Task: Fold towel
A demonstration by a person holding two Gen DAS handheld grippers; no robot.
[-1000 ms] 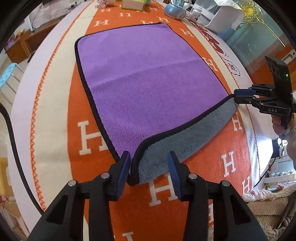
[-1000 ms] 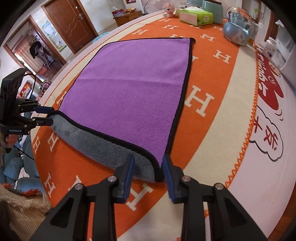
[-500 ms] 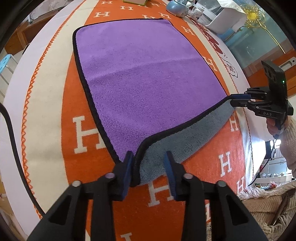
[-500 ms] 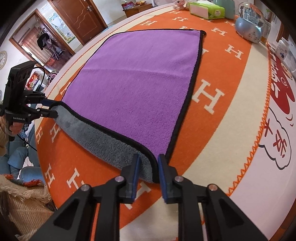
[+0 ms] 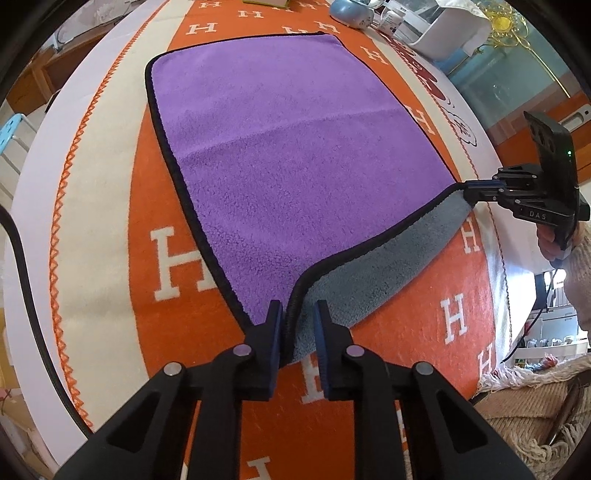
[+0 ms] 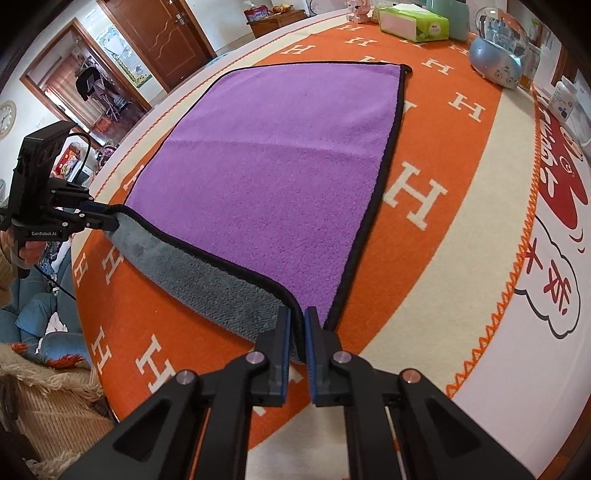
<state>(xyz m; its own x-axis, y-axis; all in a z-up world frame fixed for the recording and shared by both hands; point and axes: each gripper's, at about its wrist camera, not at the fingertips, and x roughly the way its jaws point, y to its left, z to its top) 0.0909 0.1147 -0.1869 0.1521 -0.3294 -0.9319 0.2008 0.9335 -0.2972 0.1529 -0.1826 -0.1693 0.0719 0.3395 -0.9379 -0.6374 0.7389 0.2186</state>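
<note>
A purple towel (image 5: pixel 295 147) with a black hem and a grey underside lies flat on the orange H-patterned cloth; it also shows in the right wrist view (image 6: pixel 273 162). Its near edge is lifted and shows the grey side. My left gripper (image 5: pixel 298 314) straddles the near left corner, its jaws narrowed but still a little apart around the hem. My right gripper (image 6: pixel 296 319) is shut on the near right corner. Each gripper shows in the other's view, the right one (image 5: pixel 469 190) at the right and the left one (image 6: pixel 110 218) at the left, both at the raised edge.
A blue snow globe (image 6: pixel 496 66), a green tissue box (image 6: pixel 413 24) and small white bottles (image 6: pixel 565 99) stand at the table's far end. A white bin (image 5: pixel 450 29) stands at the far right. A woven chair (image 6: pixel 48 398) sits beside the table.
Both grippers' jaws have narrowed onto the towel's near corners, the right one closing fully. The near edge stays lifted, and both grippers have moved a little forward.
</note>
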